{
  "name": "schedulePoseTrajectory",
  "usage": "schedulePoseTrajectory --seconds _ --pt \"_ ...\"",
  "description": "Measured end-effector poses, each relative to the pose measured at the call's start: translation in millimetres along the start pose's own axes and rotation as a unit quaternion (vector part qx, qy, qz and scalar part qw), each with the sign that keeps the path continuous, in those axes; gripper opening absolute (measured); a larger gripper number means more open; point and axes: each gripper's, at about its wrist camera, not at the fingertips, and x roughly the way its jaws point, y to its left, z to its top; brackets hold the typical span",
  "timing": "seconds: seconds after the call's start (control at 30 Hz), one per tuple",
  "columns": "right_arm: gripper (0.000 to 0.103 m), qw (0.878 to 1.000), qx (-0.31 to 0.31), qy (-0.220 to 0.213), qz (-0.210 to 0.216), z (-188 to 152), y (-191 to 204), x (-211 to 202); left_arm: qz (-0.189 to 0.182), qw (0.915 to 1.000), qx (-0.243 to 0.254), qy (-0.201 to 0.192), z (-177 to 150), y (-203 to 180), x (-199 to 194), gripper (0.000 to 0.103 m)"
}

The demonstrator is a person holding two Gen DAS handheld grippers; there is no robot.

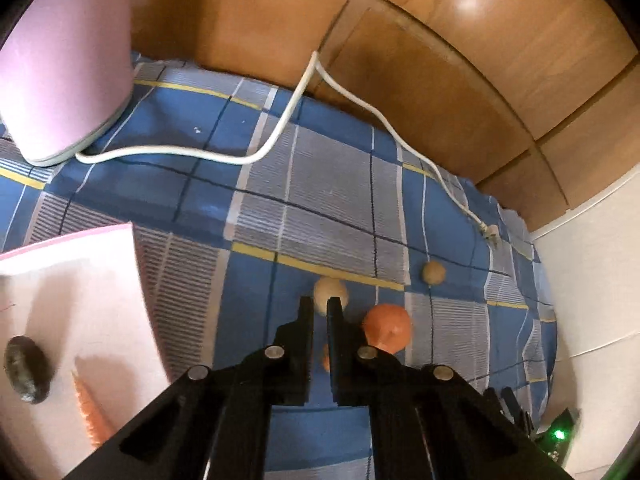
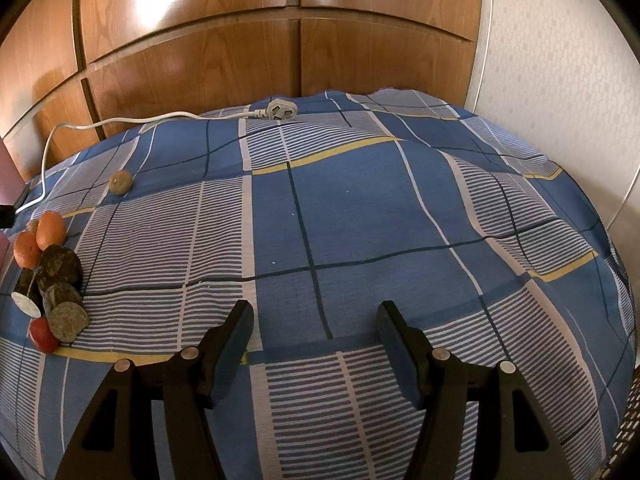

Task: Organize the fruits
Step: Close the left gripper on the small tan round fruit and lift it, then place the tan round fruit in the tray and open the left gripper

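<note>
My left gripper (image 1: 320,306) is shut with nothing between its fingers, just above the checked blue bedsheet (image 1: 320,184). Just past its tips lies a pale round fruit (image 1: 331,290), with an orange fruit (image 1: 387,328) to the right and a small tan fruit (image 1: 433,273) further off. A pink tray (image 1: 80,280) at the left holds a dark oval fruit (image 1: 26,368) and a carrot (image 1: 90,412). My right gripper (image 2: 316,316) stands open over bare sheet. In its view, oranges (image 2: 50,230), dark round fruits (image 2: 60,266) and a red fruit (image 2: 42,334) are heaped at the far left.
A white cable (image 1: 280,128) runs across the sheet from a pink object (image 1: 68,60) to a plug (image 2: 282,110) near the wooden wardrobe doors (image 2: 280,48). A pale wall (image 2: 560,60) borders the right side. The tan fruit (image 2: 120,182) lies apart from the heap.
</note>
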Motion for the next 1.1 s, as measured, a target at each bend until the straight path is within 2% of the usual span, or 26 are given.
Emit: schedulePoseTrajectory --seconds 0.13,0.27,0.3,0.53,0.8,0.87,0.9,0.97,1.1 --pt "0.065 1.000 -0.001 0.000 -0.001 0 0 0 -0.006 0.9998 -0.007 0.015 -2 0 6 0.008" --pt "0.065 1.000 -0.001 0.000 -0.001 0 0 0 -0.010 0.9996 -0.016 0.019 5 -12 12 0.030" --pt "0.065 1.000 -0.001 0.000 -0.001 0 0 0 -0.009 0.9997 -0.013 0.018 8 -16 14 0.032" --pt "0.065 1.000 -0.001 -0.001 -0.001 0 0 0 0.000 0.9979 0.041 0.050 18 -52 45 0.032" --pt "0.065 1.000 -0.001 -0.001 -0.001 -1 0 0 0.012 0.9951 0.057 0.080 24 -69 78 0.036" --pt "0.066 1.000 -0.001 -0.001 -0.001 -1 0 0 0.030 0.9935 0.078 0.077 23 -74 83 0.033" --pt "0.066 1.000 -0.001 -0.001 -0.001 -1 0 0 0.043 0.9927 0.086 0.072 22 -75 83 0.021" --pt "0.066 1.000 -0.001 -0.001 -0.001 -1 0 0 0.045 0.9925 0.096 0.061 20 -73 79 0.022" --pt "0.066 1.000 -0.001 -0.001 -0.001 -1 0 0 0.028 0.9966 0.073 0.026 18 -61 55 0.021"
